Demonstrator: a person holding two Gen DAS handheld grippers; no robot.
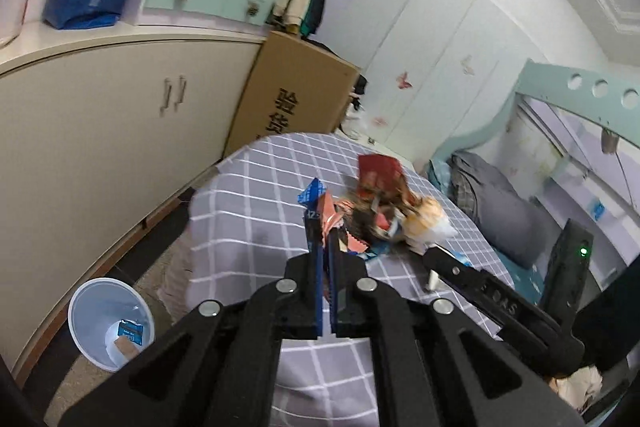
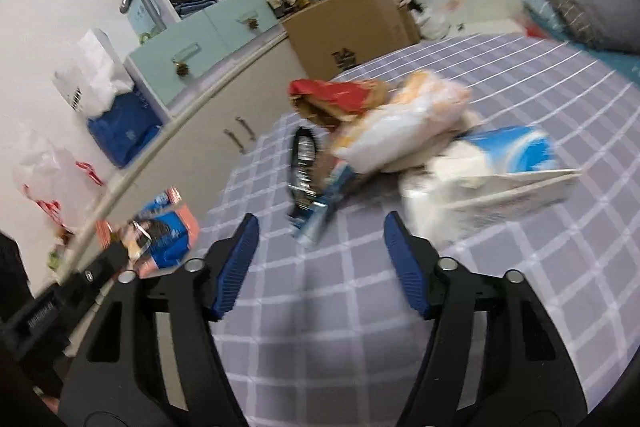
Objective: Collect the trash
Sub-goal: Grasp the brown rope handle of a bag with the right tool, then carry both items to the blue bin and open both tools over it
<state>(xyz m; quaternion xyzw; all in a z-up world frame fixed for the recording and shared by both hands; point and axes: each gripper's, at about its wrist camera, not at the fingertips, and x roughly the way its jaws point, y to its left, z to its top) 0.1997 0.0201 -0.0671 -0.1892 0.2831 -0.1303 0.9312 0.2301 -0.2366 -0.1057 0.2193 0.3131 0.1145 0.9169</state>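
Note:
My left gripper [image 1: 325,227] is shut on an orange and blue snack wrapper [image 1: 329,211], lifted above the grey checked tablecloth [image 1: 248,195]. In the right wrist view that wrapper [image 2: 164,235] hangs at the left gripper [image 2: 124,249], off the table's left edge. My right gripper [image 2: 322,223] is open over the cloth [image 2: 320,327], with nothing pressed between its blue pads [image 2: 236,267]. Just ahead lies a trash pile: a blue wrapper [image 2: 320,217], a dark wrapper [image 2: 304,155], a red packet [image 2: 332,95], an orange-white bag [image 2: 400,123] and a blue-white carton [image 2: 508,163]. A white bin [image 1: 94,301] on the floor holds wrappers.
A cream cabinet [image 1: 100,131] runs along the left, with a cardboard box [image 1: 296,91] beside it. Mint drawers [image 2: 192,47] and a blue bag [image 2: 120,135] sit on the cabinet top. A bed with a grey pillow [image 1: 496,207] lies behind the table.

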